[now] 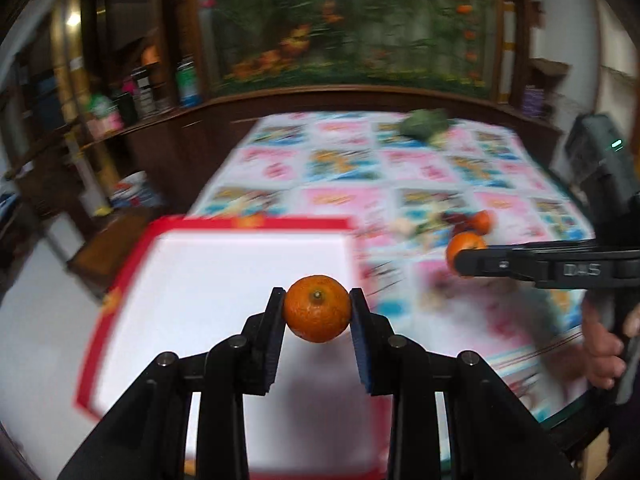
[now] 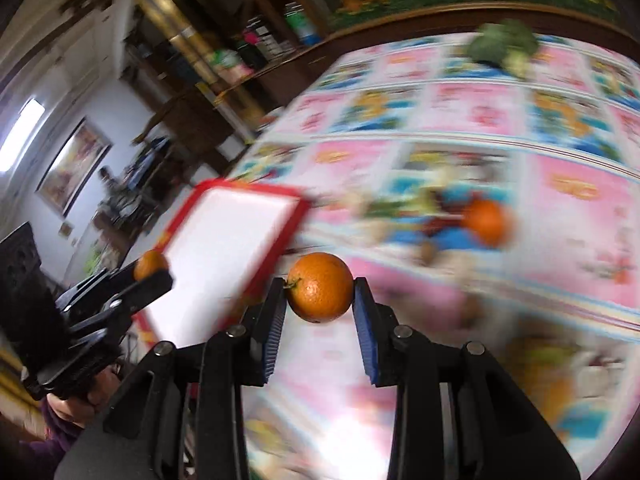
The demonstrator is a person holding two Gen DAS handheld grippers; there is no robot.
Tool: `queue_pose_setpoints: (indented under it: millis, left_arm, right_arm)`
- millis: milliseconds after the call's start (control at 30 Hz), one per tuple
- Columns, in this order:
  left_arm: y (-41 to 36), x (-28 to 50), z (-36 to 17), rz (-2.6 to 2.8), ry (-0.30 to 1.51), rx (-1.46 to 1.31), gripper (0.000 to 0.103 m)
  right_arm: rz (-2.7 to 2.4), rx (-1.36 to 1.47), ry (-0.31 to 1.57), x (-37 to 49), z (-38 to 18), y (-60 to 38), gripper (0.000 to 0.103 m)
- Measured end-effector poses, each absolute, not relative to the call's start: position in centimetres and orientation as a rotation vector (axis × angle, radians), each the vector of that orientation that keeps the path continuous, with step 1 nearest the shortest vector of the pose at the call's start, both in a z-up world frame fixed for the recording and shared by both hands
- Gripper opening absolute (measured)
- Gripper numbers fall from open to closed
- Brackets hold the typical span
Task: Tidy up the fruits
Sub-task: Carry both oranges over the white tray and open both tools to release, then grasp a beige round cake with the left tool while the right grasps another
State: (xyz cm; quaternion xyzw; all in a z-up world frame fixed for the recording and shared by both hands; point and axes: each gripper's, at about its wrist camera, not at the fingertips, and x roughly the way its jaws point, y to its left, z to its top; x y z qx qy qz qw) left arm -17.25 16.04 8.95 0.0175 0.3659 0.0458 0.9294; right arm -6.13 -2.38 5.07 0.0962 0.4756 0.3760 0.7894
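My left gripper (image 1: 317, 298) is shut on a small orange (image 1: 316, 314), held in the air over a white tray with a red rim (image 1: 248, 222). To the right, my right gripper (image 1: 466, 264) comes in side-on, shut on a second orange (image 1: 464, 246). In the right wrist view that orange (image 2: 320, 287) sits pinched between the blue pads, above the cloth beside the tray (image 2: 256, 190). The left gripper (image 2: 160, 276) with its orange (image 2: 149, 264) is at the tray's left edge. A third orange (image 1: 482, 222) (image 2: 486, 222) lies loose on the table.
A pink and blue patterned cloth (image 1: 340, 168) covers the table. A broccoli head (image 1: 424, 124) (image 2: 504, 46) lies near the far edge. Shelves with bottles (image 1: 140, 92) stand behind on the left. A hand (image 1: 600, 344) grips the right tool's handle.
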Motion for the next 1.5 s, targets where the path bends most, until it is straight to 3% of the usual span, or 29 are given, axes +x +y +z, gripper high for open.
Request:
queue_pose_setpoints:
  millis: [200, 467, 567, 633, 700, 1033, 1267, 1500]
  left_arm:
    - [21.2, -19.1, 5.7, 0.251, 0.819, -0.019, 0.031]
    - [23.5, -19.2, 3.7, 0.338, 0.860, -0.048, 0.032]
    - [24.1, -19.5, 3.4, 0.382, 0.872, -0.055, 0.043]
    - [24.3, -19.9, 3.7, 0.398, 0.855, -0.064, 0.059]
    - [24.3, -20.4, 4.5, 0.411, 0.821, -0.067, 0.065]
    - [17.4, -19.6, 7.9, 0.250, 0.722, -0.001, 0.076]
    - [9.4, -17.3, 8.1, 0.072, 0.730, 0.099, 0.077]
    - [5.9, -14.6, 6.1, 0.068, 0.783, 0.167, 0.077]
  right_arm:
    - [0.914, 0.079, 1.041, -9.4, 4.5, 8.5, 0.036]
    - [0.890, -0.073, 1.078, -11.4, 2.1, 14.4, 0.036]
    - [0.881, -0.120, 1.090, -11.9, 1.7, 15.2, 0.037]
    - [0.891, -0.120, 1.106, -11.9, 1.9, 15.2, 0.038]
    - [0.905, -0.109, 1.087, -11.9, 2.6, 14.4, 0.039]
    - [0.755, 0.003, 0.912, -8.2, 6.4, -0.5, 0.049]
    - [0.645, 0.178, 0.955, -4.0, 5.6, -10.6, 0.049]
    - [0.606, 0.230, 1.001, -3.1, 3.9, -12.9, 0.049]
